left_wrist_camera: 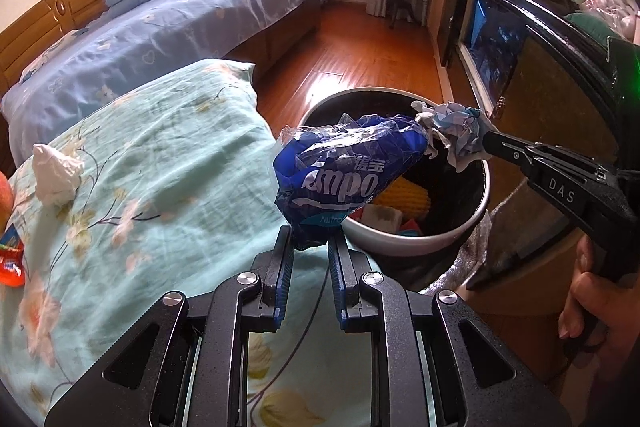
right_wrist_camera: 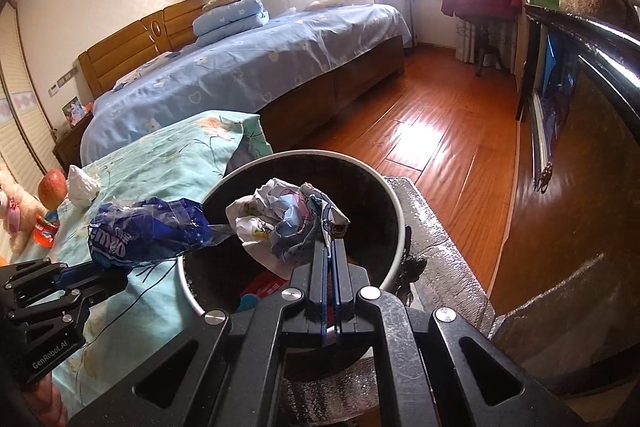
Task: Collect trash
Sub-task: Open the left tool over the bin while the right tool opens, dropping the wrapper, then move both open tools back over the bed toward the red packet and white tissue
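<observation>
Trash fills both grippers over the bin. From the left wrist camera, the left gripper (left_wrist_camera: 311, 247) has its blue-padded fingers (left_wrist_camera: 285, 267) clamped on the bottom end of a crumpled blue plastic wrapper (left_wrist_camera: 348, 171), which juts up and forward over the near rim of the trash bin (left_wrist_camera: 416, 241). The right gripper (left_wrist_camera: 486, 143) reaches in from the right side, pinching a crumpled paper wad (left_wrist_camera: 452, 133) above the bin's far right edge, the wad just beside the wrapper's top end. Inside the bin lie a yellow ribbed item (left_wrist_camera: 408, 197) and other scraps. On the floral bedspread (left_wrist_camera: 168, 163) to the left sits a white tissue wad (left_wrist_camera: 56, 173), with an orange packet (left_wrist_camera: 12, 259) at the frame edge. From the right wrist camera, the right gripper (right_wrist_camera: 330, 239) is closed tight on the paper wad (right_wrist_camera: 280, 219), holding it directly above the bin's (right_wrist_camera: 394, 227) dark opening. The left gripper (right_wrist_camera: 94, 273) enters from the left, gripping the blue wrapper (right_wrist_camera: 148, 233) over the bedspread (right_wrist_camera: 172, 163) at the bin's left rim. The tissue wad (right_wrist_camera: 82, 187) rests farther back beside an apple (right_wrist_camera: 52, 187).
</observation>
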Action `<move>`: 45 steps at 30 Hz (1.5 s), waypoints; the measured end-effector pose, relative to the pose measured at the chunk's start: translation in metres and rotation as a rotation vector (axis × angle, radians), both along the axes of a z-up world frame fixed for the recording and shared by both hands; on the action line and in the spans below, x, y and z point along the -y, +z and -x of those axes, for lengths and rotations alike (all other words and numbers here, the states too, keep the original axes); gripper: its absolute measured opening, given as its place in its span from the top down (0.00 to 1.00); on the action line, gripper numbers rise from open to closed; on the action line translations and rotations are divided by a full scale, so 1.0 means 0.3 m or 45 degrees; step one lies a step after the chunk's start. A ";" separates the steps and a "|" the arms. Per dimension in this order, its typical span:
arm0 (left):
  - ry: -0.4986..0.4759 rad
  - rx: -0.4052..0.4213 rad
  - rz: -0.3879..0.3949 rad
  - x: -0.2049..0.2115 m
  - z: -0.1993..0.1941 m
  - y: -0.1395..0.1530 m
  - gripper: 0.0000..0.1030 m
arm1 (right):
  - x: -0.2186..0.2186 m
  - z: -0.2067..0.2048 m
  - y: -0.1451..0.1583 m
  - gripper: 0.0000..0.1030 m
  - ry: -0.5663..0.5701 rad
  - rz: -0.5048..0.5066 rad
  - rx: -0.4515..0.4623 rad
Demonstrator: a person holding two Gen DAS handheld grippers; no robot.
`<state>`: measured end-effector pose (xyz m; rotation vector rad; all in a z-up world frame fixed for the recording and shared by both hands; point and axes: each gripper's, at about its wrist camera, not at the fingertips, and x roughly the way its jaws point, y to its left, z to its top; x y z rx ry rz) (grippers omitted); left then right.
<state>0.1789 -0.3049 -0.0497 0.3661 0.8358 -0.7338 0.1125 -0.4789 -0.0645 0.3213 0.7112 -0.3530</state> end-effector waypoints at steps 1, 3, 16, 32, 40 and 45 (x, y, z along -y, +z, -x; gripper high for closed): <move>0.000 0.000 -0.001 0.005 0.000 0.000 0.84 | 0.002 -0.002 0.000 0.98 0.000 0.000 0.000; 0.000 -0.002 -0.003 0.017 -0.003 -0.001 0.84 | 0.007 -0.005 0.001 0.98 -0.001 0.005 -0.003; 0.004 -0.030 -0.009 0.077 -0.039 -0.007 0.84 | 0.044 -0.052 -0.007 0.97 -0.011 0.024 -0.044; 0.091 -0.070 0.059 -0.007 -0.070 -0.008 0.45 | 0.061 -0.068 0.009 0.39 0.004 -0.057 -0.010; 0.278 -0.085 0.089 -0.228 -0.091 -0.027 0.40 | -0.076 -0.108 0.044 0.21 0.123 -0.075 0.043; 0.416 -0.102 0.114 -0.381 -0.114 -0.041 0.37 | -0.182 -0.152 0.056 0.15 0.224 -0.083 0.055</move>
